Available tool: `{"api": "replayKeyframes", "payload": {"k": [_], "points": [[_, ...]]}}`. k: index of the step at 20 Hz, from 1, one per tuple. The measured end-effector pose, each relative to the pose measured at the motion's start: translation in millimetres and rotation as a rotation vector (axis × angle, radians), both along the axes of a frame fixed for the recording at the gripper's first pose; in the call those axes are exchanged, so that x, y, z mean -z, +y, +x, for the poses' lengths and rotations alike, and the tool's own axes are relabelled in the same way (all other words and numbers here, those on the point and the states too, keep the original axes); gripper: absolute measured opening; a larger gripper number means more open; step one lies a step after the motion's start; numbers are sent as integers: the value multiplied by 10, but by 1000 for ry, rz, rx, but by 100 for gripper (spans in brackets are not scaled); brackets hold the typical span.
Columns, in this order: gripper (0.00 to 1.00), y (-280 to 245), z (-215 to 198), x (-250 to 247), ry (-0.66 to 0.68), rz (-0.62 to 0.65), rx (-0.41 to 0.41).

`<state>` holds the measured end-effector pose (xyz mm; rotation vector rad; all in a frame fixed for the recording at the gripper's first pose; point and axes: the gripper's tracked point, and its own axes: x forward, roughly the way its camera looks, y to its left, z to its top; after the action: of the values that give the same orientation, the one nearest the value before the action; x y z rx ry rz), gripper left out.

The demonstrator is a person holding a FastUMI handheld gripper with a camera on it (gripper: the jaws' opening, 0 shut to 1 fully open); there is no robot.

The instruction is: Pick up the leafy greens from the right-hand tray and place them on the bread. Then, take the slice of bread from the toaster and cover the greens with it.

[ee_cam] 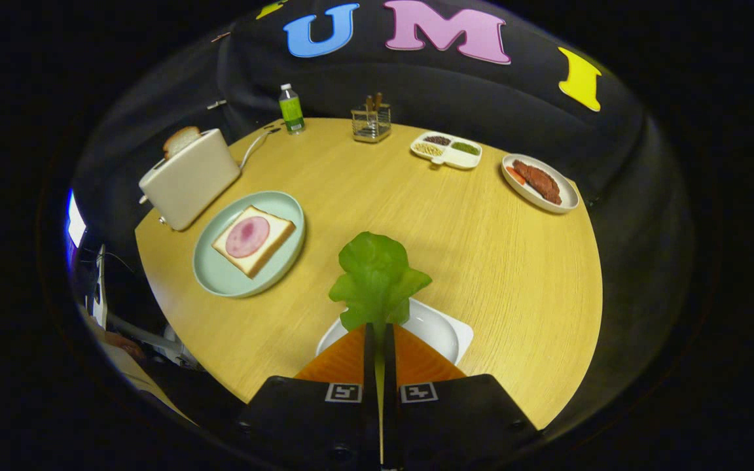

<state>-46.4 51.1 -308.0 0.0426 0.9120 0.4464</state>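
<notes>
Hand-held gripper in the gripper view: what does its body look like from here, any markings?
The hand-held gripper has a wide black body with two narrow fingers running forward, close together. A square black-and-white fiducial marker sits at each finger's base, with wedge-shaped orange panels just ahead.

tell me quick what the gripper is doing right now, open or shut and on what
Gripper: fingers closed on the leafy greens, holding them just above the white tray, short of the bread.
</notes>
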Motion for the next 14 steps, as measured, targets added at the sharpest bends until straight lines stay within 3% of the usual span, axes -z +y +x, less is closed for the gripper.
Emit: {"api": "replayKeyframes", "payload": {"k": [7,14], "points": [[7,891,132,-966,-99,156,-129],[7,1719,383,-1036,-90,174,-243]]}}
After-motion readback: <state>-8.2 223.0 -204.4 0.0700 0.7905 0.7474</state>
